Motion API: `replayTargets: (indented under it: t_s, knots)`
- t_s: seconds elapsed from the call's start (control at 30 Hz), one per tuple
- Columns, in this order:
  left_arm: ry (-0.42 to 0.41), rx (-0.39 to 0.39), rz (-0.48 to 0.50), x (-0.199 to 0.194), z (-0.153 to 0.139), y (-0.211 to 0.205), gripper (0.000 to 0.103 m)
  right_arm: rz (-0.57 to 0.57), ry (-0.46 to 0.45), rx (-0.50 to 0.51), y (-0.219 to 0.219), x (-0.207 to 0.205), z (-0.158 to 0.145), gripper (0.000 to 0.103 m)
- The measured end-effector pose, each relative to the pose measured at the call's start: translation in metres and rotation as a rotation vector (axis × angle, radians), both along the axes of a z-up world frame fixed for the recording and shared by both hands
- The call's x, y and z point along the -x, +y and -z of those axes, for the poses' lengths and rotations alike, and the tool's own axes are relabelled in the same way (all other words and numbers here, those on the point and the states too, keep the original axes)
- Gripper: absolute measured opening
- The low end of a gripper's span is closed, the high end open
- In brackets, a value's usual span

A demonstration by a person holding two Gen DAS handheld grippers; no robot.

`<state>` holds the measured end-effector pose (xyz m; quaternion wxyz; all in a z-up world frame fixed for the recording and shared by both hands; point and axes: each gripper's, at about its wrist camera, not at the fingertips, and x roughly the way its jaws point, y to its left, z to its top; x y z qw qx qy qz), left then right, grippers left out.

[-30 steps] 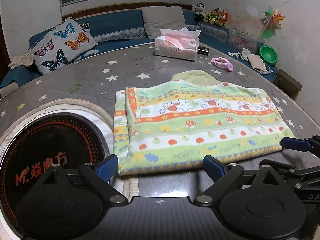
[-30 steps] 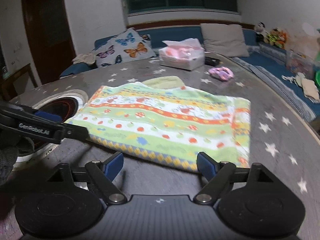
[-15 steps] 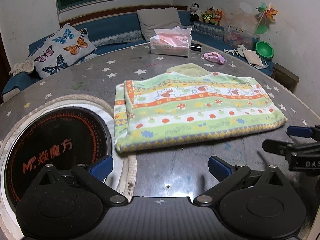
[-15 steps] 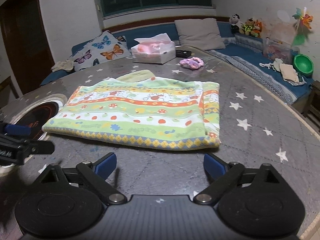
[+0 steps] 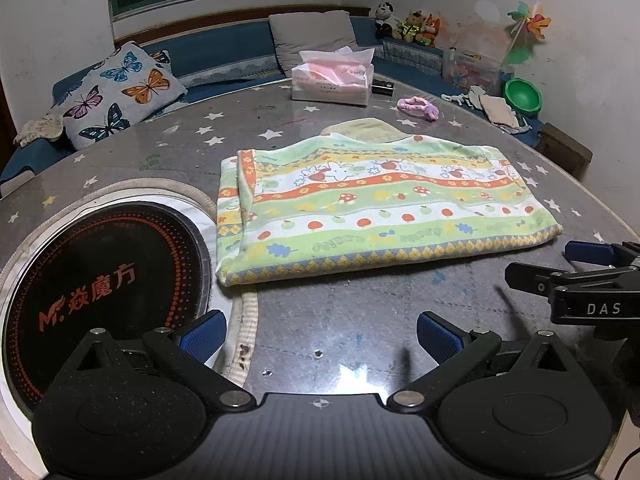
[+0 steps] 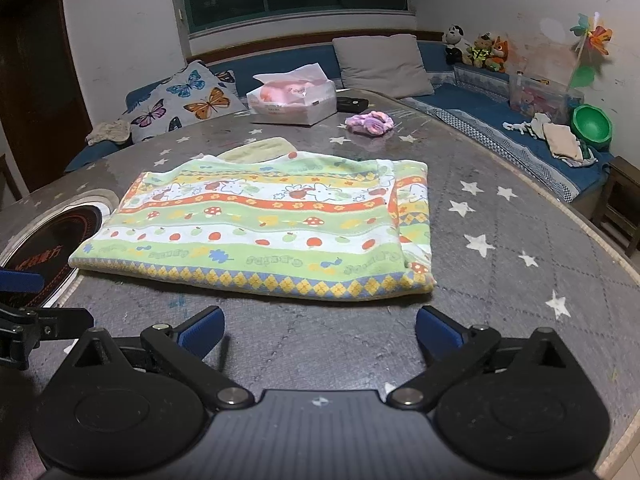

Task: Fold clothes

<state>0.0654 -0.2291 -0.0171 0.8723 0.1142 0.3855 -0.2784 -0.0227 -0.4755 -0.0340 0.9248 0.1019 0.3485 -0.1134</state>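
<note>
Evidently the patterned towel (image 5: 372, 208) lay folded flat on the tabletop (image 5: 360, 320), layered edges stacked. Both the left claw (image 5: 318, 336) and right claw (image 6: 318, 330) hung wide open and empty, just short of it. Only the right wrist view showed the doubled right-hand end.
</note>
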Motion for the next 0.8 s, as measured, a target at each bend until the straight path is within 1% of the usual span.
replayTargets:
  t_s: [0.8]
  knots:
    - [-0.004,0.025,0.002,0.011,-0.003,0.002,0.103,-0.01,-0.003,0.002,0.015,0.004,-0.003,0.103]
